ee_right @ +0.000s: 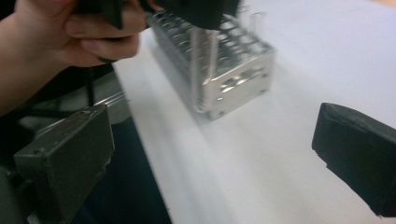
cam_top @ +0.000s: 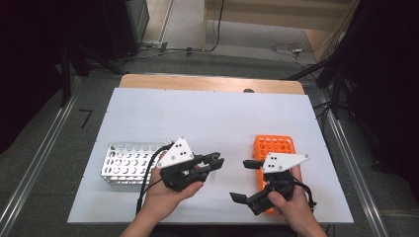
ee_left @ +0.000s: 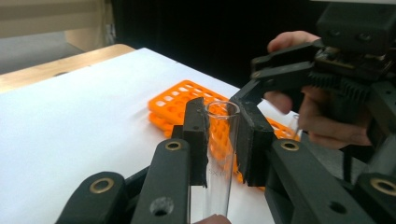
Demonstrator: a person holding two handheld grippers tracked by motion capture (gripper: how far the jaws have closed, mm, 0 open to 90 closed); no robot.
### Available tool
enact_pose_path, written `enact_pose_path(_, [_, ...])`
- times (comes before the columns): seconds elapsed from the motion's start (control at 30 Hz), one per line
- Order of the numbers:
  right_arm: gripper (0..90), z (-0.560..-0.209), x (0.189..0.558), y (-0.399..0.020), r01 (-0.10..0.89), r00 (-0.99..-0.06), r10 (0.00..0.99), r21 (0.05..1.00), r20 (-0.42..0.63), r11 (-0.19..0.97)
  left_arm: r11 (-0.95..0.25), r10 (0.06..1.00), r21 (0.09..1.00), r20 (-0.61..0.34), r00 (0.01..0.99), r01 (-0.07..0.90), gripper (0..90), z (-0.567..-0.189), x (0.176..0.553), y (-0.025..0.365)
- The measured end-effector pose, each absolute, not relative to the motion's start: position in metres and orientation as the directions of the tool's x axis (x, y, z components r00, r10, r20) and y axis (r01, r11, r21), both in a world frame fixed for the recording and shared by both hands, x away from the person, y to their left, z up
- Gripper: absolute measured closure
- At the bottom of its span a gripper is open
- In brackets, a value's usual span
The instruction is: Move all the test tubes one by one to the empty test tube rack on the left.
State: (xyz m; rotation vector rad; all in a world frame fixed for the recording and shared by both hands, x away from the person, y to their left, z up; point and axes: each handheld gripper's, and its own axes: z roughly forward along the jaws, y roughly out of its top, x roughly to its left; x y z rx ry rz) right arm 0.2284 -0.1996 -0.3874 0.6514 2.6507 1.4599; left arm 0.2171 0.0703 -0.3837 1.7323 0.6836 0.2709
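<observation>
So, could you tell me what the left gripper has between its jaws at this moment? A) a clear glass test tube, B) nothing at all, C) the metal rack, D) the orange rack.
A: in the left gripper view the left gripper is shut on a clear test tube, its open rim rising above the pads, while the orange rack lies on the table behind it.

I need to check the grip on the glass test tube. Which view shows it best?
The left gripper view: the test tube stands clamped between the left gripper jaws. The right gripper view shows it blurred; the high view hides it.
</observation>
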Motion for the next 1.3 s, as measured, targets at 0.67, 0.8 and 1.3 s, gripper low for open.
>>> enact_pose_path(0.67, [0.0, -0.381, 0.241, -0.245, 0.363, -0.861, 0.489, 0.84, 0.137, 0.403, -0.061, 0.703, 0.954, -0.168, 0.691, 0.294, 75.7, -0.378, 0.237, 0.134])
enact_pose_path(0.8, [0.0, -0.382, 0.243, -0.254, 0.374, -0.847, 0.514, 0.84, 0.136, 0.393, -0.053, 0.731, 0.954, -0.164, 0.662, 0.295, 75.7, -0.38, 0.242, 0.146])
enact_pose_path(1.3, [0.0, -0.379, 0.247, -0.279, 0.387, -0.818, 0.56, 0.848, 0.135, 0.361, -0.028, 0.817, 0.958, -0.143, 0.559, 0.285, 75.7, -0.388, 0.252, 0.182])
